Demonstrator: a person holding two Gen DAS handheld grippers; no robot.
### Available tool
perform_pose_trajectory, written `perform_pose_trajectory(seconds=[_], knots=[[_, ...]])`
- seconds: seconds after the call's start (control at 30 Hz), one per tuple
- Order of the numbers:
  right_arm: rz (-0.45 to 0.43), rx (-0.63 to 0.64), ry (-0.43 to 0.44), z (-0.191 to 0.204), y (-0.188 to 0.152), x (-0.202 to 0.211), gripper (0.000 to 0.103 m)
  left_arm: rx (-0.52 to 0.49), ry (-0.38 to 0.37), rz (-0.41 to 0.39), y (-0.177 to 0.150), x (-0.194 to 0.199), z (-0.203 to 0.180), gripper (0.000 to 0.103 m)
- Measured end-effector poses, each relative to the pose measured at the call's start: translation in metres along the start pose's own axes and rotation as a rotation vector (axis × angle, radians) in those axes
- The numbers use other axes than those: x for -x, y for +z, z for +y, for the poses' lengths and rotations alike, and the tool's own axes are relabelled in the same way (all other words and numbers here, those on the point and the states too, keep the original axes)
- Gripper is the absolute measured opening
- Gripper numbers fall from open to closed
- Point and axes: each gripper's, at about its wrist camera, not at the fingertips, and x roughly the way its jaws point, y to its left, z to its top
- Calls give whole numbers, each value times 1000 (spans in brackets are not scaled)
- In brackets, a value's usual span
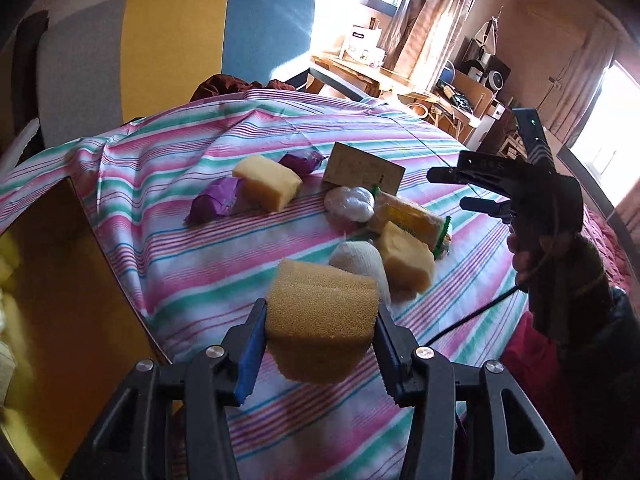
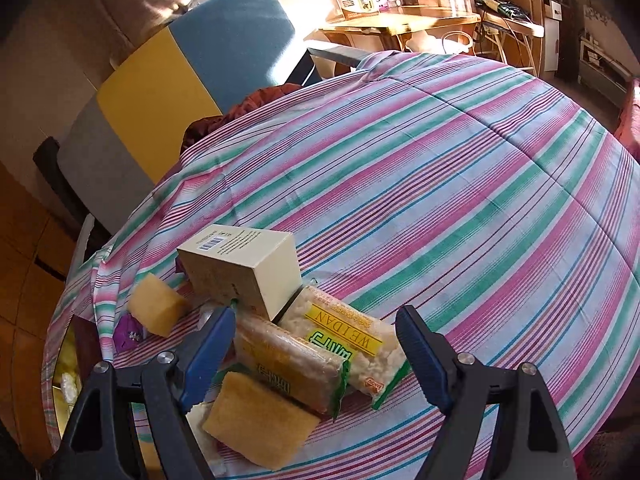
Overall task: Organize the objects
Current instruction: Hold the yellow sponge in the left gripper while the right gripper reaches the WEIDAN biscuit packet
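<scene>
My left gripper (image 1: 320, 320) is shut on a yellow sponge (image 1: 320, 320) and holds it above the striped cloth (image 1: 168, 216). Beyond it lie a white cloth roll (image 1: 360, 264), another sponge (image 1: 406, 260), snack packets (image 1: 412, 216), a white bundle (image 1: 348, 202), a cream box (image 1: 364, 168), a third sponge (image 1: 268, 182) and purple packets (image 1: 216, 200). My right gripper (image 2: 316, 344) is open and empty above two snack packets (image 2: 344, 336) and a sponge (image 2: 260, 424). It also shows at the right of the left wrist view (image 1: 452, 190). The cream box (image 2: 244, 268) stands behind them.
A yellow-walled box (image 1: 60, 280) with pale items inside sits at the table's left edge. A grey, yellow and blue panel (image 1: 172, 48) stands behind the table. A wooden desk (image 2: 400, 24) with clutter is at the back right. A black cable (image 1: 472, 316) trails off the right side.
</scene>
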Motion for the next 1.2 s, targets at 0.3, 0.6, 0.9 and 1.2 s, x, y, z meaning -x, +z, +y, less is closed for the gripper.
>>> perform_pose_trajectory(seconds=[0.3,0.6,0.9,1.2], knots=[[22,131,-42,25,-10,-14,83,-11,-8,11,-28,19,-5,50],[65,227,-87,33,-18,-34,77,8,-16,24,-43,27,-3,50],[145,413,-55,61,-41,-40,47,13,-22,5,-45,38,-5,50],[198,497,-52,75,-58,-51,48,33,-13,-9,-48,47,0,51]])
